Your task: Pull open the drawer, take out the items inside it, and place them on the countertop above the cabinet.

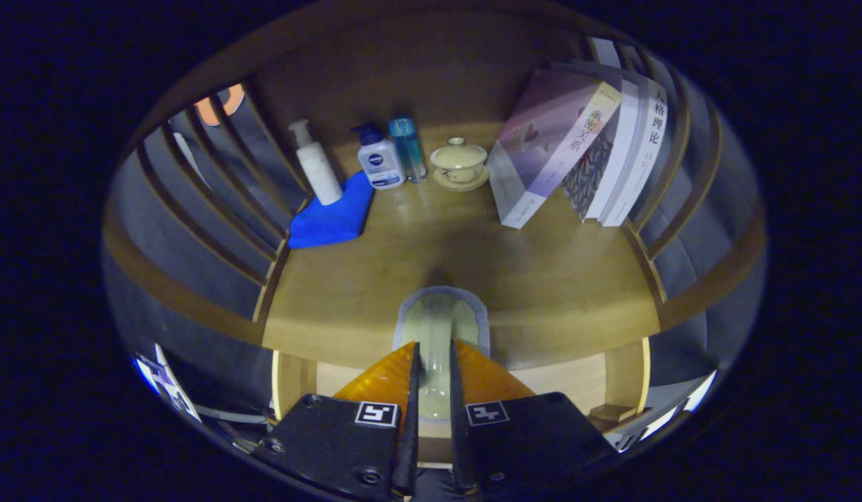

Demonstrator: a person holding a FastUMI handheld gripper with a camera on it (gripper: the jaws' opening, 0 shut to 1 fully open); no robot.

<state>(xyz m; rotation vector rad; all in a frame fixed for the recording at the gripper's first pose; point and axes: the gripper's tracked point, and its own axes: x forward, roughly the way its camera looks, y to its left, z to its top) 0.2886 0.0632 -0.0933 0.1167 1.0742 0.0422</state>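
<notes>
A pale green ceramic spoon point(441, 322) with a grey rim is pinched by its handle in my gripper point(434, 352), which is shut on it. The spoon's bowl points forward, over the front edge of the wooden countertop point(556, 286); whether it touches the wood I cannot tell. Below that edge, on both sides of the fingers, the pale wood of the pulled-out drawer point(577, 382) shows. My fingers hide what lies inside it.
At the back of the countertop stand a white pump bottle point(318, 167), a white and blue pump bottle point(379, 159), a slim blue bottle point(408, 148) and a lidded cup on a saucer point(459, 164). A blue cloth point(331, 217) lies at the left. Leaning books point(577, 150) fill the right. Slatted wooden rails point(215, 188) enclose both sides.
</notes>
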